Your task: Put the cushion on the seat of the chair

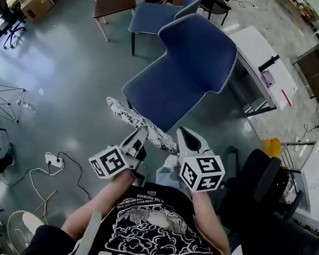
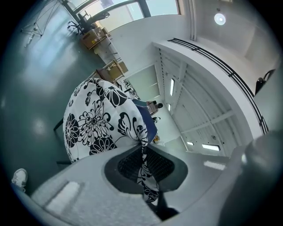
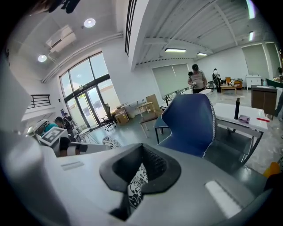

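A flat cushion (image 1: 140, 125) with a black-and-white flower print hangs edge-on just in front of the blue chair's seat (image 1: 166, 91). My left gripper (image 1: 139, 134) is shut on its near edge. My right gripper (image 1: 182, 138) is shut on the cushion's other near corner. In the left gripper view the cushion (image 2: 99, 121) spreads out beyond the jaws, with a strip of its fabric pinched between the pads. The right gripper view shows cushion fabric (image 3: 137, 183) between the pads and the blue chair (image 3: 192, 123) ahead to the right.
A second blue chair (image 1: 159, 15) and a brown-seated chair (image 1: 112, 4) stand behind the target chair. A white desk (image 1: 266, 64) is to its right, a black office chair (image 1: 266, 185) beside me. Cables and a power strip (image 1: 52, 161) lie on the floor at left.
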`<state>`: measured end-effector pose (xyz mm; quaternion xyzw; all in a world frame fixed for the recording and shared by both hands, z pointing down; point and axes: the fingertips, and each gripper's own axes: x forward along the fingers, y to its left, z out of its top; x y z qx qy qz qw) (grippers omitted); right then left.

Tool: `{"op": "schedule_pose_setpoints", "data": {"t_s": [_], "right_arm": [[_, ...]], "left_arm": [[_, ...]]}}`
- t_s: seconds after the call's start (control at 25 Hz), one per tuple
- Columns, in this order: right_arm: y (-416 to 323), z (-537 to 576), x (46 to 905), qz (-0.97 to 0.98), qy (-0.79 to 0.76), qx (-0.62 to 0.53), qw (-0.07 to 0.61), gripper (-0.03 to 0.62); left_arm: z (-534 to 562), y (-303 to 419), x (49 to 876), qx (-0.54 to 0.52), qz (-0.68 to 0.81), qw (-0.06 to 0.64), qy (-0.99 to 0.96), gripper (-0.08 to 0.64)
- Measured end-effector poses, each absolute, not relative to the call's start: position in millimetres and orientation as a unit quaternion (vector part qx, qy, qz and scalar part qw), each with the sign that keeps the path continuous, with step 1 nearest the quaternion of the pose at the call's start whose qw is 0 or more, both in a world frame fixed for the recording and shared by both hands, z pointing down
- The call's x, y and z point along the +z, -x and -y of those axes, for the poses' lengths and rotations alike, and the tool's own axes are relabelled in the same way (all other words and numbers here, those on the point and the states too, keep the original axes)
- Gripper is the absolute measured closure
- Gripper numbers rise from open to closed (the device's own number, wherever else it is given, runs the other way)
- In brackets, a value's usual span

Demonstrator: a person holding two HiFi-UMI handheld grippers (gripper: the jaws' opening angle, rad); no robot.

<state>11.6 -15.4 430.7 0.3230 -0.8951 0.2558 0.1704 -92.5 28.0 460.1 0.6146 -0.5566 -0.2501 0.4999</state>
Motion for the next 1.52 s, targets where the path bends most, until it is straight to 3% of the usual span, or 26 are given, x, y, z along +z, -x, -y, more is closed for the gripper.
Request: {"op": "schedule_pose_setpoints", "data": {"t_s": [0.64, 1.52], "right_arm": [[-58.0, 73.4, 437.5, 0.907, -0.28, 0.277, 0.148, 0.592], [-28.6, 120.5, 450.2, 0.908, -0.271, 0.28, 0.153, 0.592]], "left_arm": [[34.2, 54.1, 469.3, -0.22, 0.6, 0.478, -0.602, 0.543], [79.6, 78.8, 469.3, -0.235, 0.597, 0.476, -0.602, 0.543]]}}
